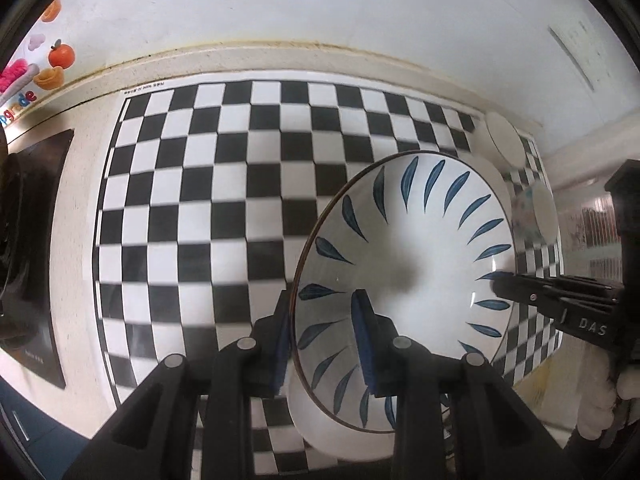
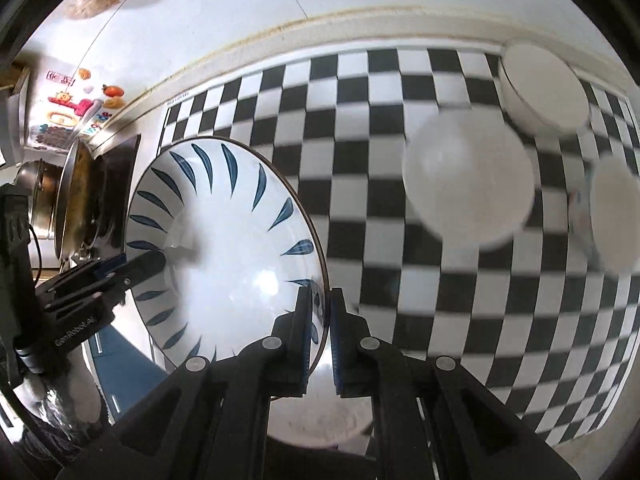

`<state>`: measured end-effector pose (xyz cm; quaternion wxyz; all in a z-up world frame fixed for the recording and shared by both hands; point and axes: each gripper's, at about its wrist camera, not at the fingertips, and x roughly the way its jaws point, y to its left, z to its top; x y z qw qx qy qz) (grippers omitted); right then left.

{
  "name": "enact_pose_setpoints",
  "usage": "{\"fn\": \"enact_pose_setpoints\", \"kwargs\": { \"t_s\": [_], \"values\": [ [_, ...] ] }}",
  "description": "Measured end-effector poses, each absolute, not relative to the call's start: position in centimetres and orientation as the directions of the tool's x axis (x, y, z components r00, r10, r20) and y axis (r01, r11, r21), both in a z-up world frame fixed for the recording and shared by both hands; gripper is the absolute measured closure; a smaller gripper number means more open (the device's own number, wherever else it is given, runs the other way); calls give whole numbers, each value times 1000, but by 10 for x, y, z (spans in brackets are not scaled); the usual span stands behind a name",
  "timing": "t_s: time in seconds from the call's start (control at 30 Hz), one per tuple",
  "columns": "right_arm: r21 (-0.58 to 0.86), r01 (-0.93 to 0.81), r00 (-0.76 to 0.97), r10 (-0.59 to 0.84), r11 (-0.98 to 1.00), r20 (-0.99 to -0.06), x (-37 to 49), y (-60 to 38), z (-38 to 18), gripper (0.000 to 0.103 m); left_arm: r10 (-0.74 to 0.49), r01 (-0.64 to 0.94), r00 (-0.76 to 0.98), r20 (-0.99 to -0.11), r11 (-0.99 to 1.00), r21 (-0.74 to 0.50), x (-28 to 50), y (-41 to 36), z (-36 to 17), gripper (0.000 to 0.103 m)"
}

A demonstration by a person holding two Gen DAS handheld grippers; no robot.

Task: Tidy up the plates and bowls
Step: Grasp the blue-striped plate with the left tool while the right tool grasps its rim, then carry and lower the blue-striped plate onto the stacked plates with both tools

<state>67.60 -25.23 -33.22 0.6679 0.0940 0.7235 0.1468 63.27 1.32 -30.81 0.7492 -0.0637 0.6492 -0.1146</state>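
Observation:
A large white bowl with blue leaf marks (image 1: 404,264) is held above the checkered mat (image 1: 224,184), tilted on edge. My left gripper (image 1: 322,344) straddles its left rim, one finger outside and one inside, with a gap showing. My right gripper (image 2: 320,332) is shut on the bowl's right rim (image 2: 224,248). The right gripper also shows in the left wrist view (image 1: 500,284) at the bowl's right rim, and the left gripper shows in the right wrist view (image 2: 156,260). A plain white bowl (image 2: 468,184), a white dish (image 2: 540,88) and a patterned bowl (image 2: 612,216) lie on the mat, blurred.
A black cooktop (image 1: 36,248) with a metal pot (image 2: 68,200) is left of the mat. The wall runs along the back, with stickers (image 1: 52,60) at the left. The counter's front edge is near the blue cabinet (image 2: 120,352).

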Motion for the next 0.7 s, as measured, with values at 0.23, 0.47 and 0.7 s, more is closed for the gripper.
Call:
{"fn": "enact_pose_setpoints", "kwargs": {
  "t_s": [0.23, 0.47, 0.7],
  "values": [
    [355, -20, -153, 348, 935, -925, 619, -274, -363, 93, -237, 110, 74, -969, 967, -228, 595, -5, -333, 77],
    [346, -18, -200, 336, 938, -920, 589, -279, -393, 93, -190, 99, 7, -982, 977, -188, 570, -14, -367, 77],
    [313, -48, -208, 297, 948, -932, 591, -270, -406, 93, -152, 98, -9, -988, 983, -152, 566, -20, -381, 77]
  ]
}}
